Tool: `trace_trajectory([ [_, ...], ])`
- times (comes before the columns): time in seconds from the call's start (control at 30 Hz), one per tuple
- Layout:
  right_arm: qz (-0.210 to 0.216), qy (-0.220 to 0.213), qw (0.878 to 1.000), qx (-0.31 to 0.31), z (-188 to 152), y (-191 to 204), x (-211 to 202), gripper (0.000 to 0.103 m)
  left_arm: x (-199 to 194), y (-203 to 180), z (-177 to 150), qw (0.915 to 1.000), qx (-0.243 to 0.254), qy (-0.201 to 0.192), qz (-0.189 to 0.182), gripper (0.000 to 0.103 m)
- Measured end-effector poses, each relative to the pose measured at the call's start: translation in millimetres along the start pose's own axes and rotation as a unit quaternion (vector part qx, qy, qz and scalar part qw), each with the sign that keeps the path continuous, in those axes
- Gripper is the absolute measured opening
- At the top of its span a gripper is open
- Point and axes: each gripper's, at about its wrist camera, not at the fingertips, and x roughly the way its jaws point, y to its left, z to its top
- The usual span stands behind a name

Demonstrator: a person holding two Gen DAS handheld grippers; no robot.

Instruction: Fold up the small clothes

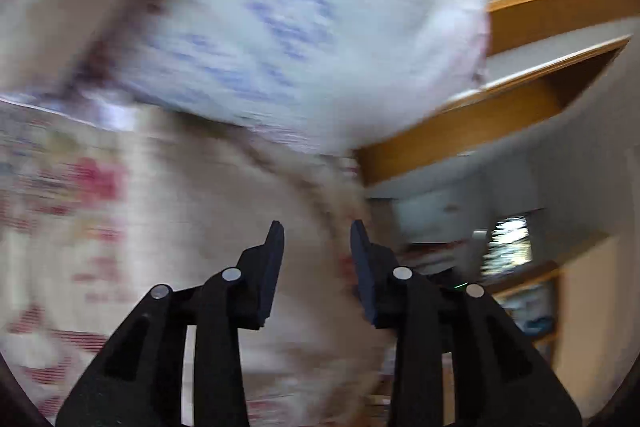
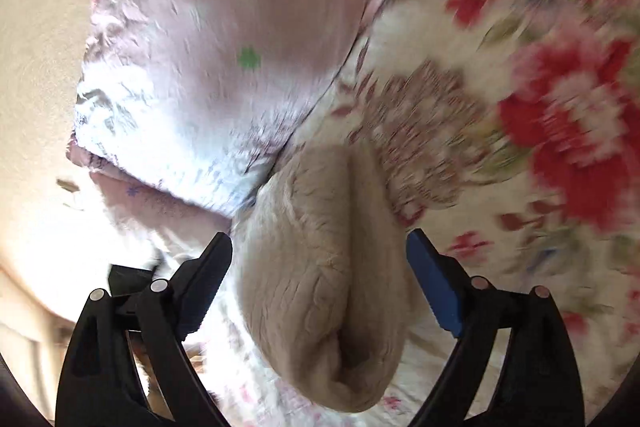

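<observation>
Your right claw [image 2: 320,259] is wide open, and the beige fleece garment [image 2: 320,267] lies between its fingers, on the floral bedspread [image 2: 560,107] just beside the pink pillow [image 2: 208,67]. It looks soft, thick and light, already bunched, so it will prob. sag and slide; I judge the doubled edge near the pillow is the best hold. Your left claw [image 1: 317,239] is part open and empty, over the same beige cloth; that view is too blurred for more.

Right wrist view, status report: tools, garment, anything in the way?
Right tool open, straddling beige garment. Left tool open, empty, view blurred. Pink pillow on floral bedspread borders the garment.
</observation>
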Motion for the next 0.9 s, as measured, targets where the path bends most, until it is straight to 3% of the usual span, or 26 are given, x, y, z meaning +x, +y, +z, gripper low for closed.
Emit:
trace_trajectory([
  [0.07,-0.013,0.033,0.999,0.009,6.7,-1.3,21.2,0.091,-9.9,18.7,-9.8,0.9986,0.002,0.009,0.051,0.037],
  [0.2,-0.040,0.085,0.996,0.001,12.8,0.2,56.0,0.091,5.5,27.8,-33.8,0.9954,0.012,0.042,0.085,0.047],
  [0.3,-0.038,0.093,0.995,-0.004,14.0,3.5,66.7,0.091,14.5,25.9,-44.9,0.9934,0.030,0.048,0.100,0.057],
  [0.33,-0.036,0.095,0.995,-0.007,15.4,5.2,70.4,0.089,17.9,25.4,-44.6,0.9932,0.033,0.046,0.101,0.061],
  [0.37,-0.036,0.097,0.995,-0.010,16.9,6.9,73.0,0.079,23.7,23.0,-41.3,0.9928,0.036,0.045,0.105,0.065],
  [0.43,-0.073,0.098,0.992,-0.021,19.8,13.1,73.6,0.070,29.2,20.9,-43.6,0.9922,0.034,0.046,0.110,0.066],
  [0.5,-0.090,0.085,0.991,-0.048,20.4,20.2,66.3,0.073,32.2,20.7,-45.4,0.9930,0.029,0.038,0.108,0.066],
  [0.53,-0.101,0.080,0.990,-0.058,20.2,21.3,62.8,0.084,28.2,23.0,-41.6,0.9926,0.031,0.033,0.112,0.066],
  [0.57,-0.113,0.076,0.989,-0.062,19.7,19.3,59.7,0.088,28.0,23.5,-39.7,0.9921,0.033,0.030,0.117,0.067],
  [0.7,-0.089,0.090,0.991,-0.047,15.5,8.1,68.2,0.089,25.7,38.4,-34.8,0.9924,0.021,0.040,0.114,0.068],
  [0.73,-0.074,0.092,0.992,-0.048,13.9,10.3,71.8,0.076,26.8,39.1,-35.7,0.9924,0.021,0.042,0.114,0.069],
  [0.77,-0.053,0.099,0.992,-0.048,11.0,12.2,77.3,0.038,29.2,38.8,-36.1,0.9922,0.022,0.043,0.115,0.069],
  [0.83,-0.069,0.070,0.992,-0.076,11.4,23.9,80.2,0.021,36.6,37.6,-34.4,0.9923,0.018,0.045,0.114,0.069],
  [0.9,-0.088,0.028,0.992,-0.085,21.8,32.3,76.3,0.019,40.6,39.4,-33.3,0.9930,0.011,0.048,0.107,0.070],
])
